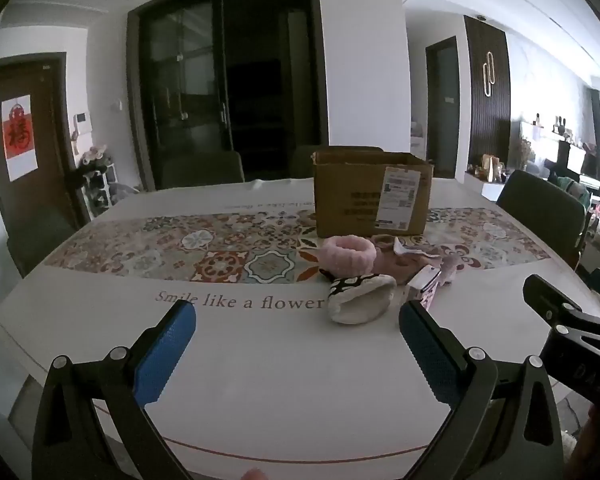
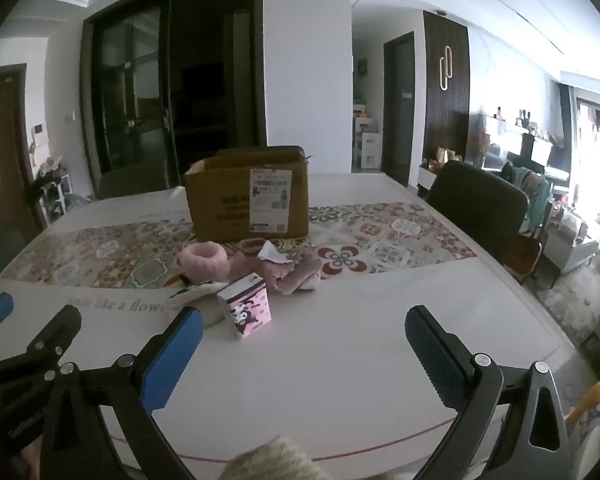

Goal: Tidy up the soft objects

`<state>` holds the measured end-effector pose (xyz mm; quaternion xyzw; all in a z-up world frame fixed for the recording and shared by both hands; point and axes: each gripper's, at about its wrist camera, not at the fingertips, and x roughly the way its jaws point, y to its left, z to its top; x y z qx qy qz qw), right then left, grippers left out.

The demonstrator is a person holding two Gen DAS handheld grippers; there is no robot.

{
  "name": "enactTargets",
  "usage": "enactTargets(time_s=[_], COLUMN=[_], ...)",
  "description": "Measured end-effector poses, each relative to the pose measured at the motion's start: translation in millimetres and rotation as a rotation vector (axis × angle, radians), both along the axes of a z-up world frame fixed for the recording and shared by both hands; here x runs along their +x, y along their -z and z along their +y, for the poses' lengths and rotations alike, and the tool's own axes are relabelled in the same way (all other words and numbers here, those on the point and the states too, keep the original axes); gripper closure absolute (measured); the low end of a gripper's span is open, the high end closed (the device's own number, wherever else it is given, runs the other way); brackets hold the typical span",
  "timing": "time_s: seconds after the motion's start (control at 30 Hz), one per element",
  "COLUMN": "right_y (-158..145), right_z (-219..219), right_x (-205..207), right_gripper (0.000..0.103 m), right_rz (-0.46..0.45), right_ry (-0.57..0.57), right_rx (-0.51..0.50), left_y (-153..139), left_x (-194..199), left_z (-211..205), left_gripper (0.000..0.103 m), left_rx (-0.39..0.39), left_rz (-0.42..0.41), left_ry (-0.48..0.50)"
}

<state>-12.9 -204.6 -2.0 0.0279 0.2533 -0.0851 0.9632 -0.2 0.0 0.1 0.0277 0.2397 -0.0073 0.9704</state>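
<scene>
A heap of soft things lies in the middle of the table before an open cardboard box [image 1: 372,194] [image 2: 248,196]. It holds a fluffy pink ring band [image 1: 348,256] [image 2: 204,258], a cream slipper with a black patterned cuff [image 1: 360,296] [image 2: 192,294], pink and mauve cloths [image 1: 404,266] [image 2: 296,274], and a pink tissue pack [image 2: 246,308] [image 1: 424,286]. My left gripper [image 1: 296,322] is open and empty, short of the slipper. My right gripper [image 2: 304,328] is open and empty, just right of the tissue pack.
The white table [image 1: 260,360] carries a patterned runner [image 1: 220,252] and the words "Smile like a flower". Dark chairs stand at the far side [image 1: 202,168] and the right [image 2: 480,196]. The right gripper's body [image 1: 568,320] shows in the left wrist view.
</scene>
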Motion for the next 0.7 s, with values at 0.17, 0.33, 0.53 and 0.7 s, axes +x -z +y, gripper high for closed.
enactTargets(time_s=[0.17, 0.33, 0.53, 0.7], right_y=[0.6, 4.1, 4.5, 4.6], right_z=[7.2, -0.4, 11.5, 12.6], right_x=[-0.8, 2.8, 4.7, 1.1], right_gripper=[0.000, 0.000, 0.000, 0.000], right_rz=[-0.017, -0.015, 0.000, -0.018], right_ry=[-0.002, -0.001, -0.026, -0.028], right_rx=[-0.006, 0.002, -0.040, -0.044], left_y=[-1.1, -2.6, -1.2, -3.5], left_x=[0.7, 5.0, 2.9, 1.0], left_z=[3.1, 5.7, 2.8, 1.6], left_gripper=[0.000, 0.000, 0.000, 0.000], left_rx=[-0.012, -0.012, -0.006, 0.006], left_rz=[0.009, 0.007, -0.003, -0.013], left_ry=[0.003, 0.007, 0.003, -0.002])
